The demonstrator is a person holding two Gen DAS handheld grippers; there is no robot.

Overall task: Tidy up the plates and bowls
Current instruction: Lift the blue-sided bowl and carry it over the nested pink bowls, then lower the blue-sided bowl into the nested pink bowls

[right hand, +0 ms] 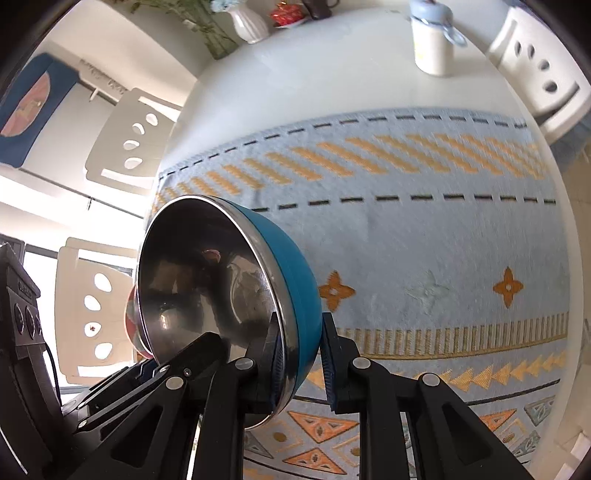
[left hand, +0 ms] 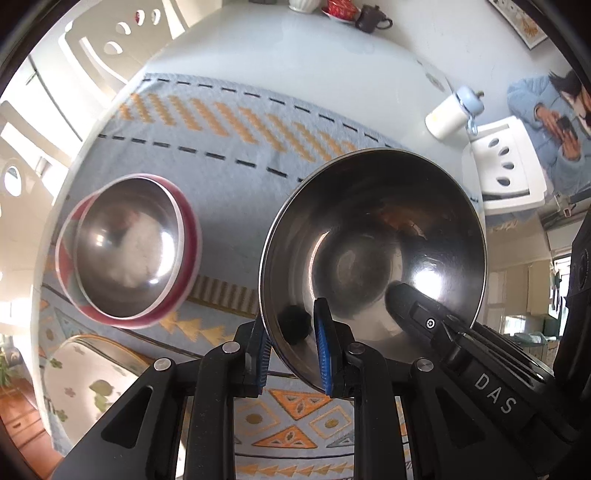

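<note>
Left wrist view: left tool [left hand: 295, 349] clamped on rim of steel bowl [left hand: 373, 266], bowl lifted above patterned cloth [left hand: 229, 122] on table [left hand: 295, 44]; red-rimmed bowl [left hand: 129, 251] on cloth to left.

Right wrist view: right tool [right hand: 301, 363] clamped on rim of blue bowl [right hand: 236, 295], tilted, held above cloth.

Ahead of me the patterned cloth [right hand: 424, 236] lies bare across its middle and right, room enough to pass. To my left a red-rimmed steel bowl [left hand: 127, 251] blocks the way, with a flowered plate [left hand: 88, 380] near it. A white bottle [right hand: 433, 44] and vase [right hand: 249, 22] stand at the far edge.
</note>
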